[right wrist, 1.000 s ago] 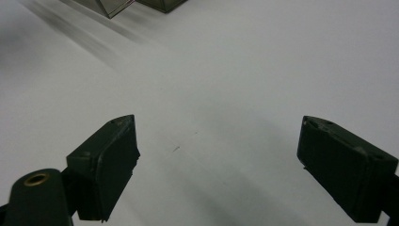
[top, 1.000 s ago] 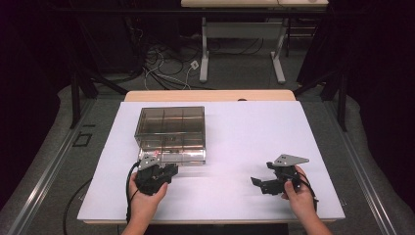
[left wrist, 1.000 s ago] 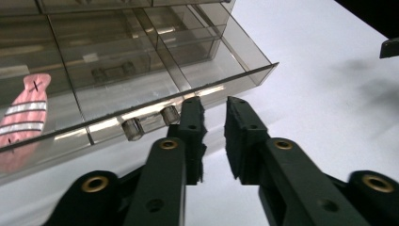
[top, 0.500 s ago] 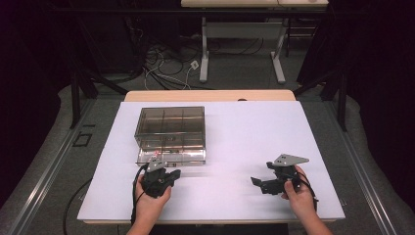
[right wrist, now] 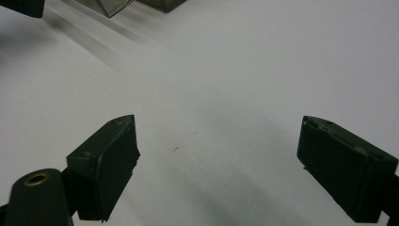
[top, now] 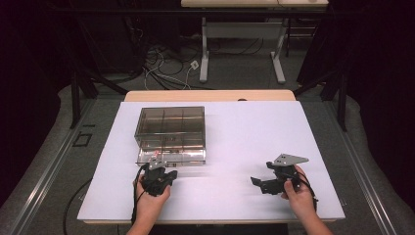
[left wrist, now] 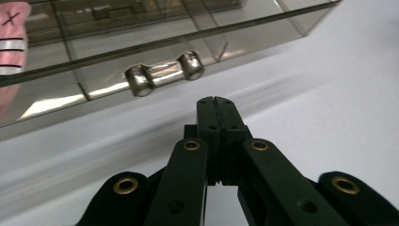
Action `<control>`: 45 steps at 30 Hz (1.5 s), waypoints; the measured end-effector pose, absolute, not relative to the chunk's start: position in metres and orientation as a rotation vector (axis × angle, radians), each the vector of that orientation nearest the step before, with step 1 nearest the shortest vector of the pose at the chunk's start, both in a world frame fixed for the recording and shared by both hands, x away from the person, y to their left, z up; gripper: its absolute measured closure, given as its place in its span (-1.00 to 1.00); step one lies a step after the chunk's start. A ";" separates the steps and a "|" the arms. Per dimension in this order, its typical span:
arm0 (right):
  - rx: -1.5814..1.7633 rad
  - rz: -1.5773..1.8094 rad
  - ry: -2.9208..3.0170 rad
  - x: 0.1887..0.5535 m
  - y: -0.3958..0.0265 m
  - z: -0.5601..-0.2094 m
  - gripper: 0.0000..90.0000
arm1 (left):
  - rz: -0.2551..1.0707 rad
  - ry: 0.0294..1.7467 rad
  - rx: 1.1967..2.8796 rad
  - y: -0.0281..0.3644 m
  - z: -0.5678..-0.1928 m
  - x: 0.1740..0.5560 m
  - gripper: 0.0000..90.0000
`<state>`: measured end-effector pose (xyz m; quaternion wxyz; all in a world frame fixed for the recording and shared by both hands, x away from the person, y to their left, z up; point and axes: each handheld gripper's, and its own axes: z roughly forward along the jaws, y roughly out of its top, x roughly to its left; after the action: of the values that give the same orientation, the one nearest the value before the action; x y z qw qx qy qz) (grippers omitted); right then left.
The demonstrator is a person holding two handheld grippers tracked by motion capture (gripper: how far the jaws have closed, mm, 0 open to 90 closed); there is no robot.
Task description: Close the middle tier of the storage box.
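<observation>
Smoky box, white desk
Translucent grey-brown box (top: 170, 133) with silver handle (left wrist: 163, 73) — white desk (top: 254, 132), black left gripper (left wrist: 217, 101), pink striped tag (left wrist: 11, 35).

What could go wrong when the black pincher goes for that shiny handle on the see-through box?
The left gripper is shut, just short of the metal handle. Shut like that, it may only bump the handle and push the clear box across the table. It would probably need to open first to take hold.
</observation>
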<state>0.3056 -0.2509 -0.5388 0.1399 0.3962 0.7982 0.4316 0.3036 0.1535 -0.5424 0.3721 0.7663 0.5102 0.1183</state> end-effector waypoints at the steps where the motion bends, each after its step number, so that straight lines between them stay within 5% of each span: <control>1: 1.149 1.248 2.306 0.305 -0.251 -0.539 -0.73 | 0.308 1.313 1.961 0.154 -0.543 0.304 1.00; 45: 1.155 1.257 2.290 0.306 -0.253 -0.539 -0.73 | 0.303 1.409 1.910 0.161 -0.533 0.336 1.00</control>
<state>0.3057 -0.2532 -0.5389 0.1420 0.4004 0.7935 0.4357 0.3358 0.1607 -0.5330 0.3656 0.7430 0.5480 0.1180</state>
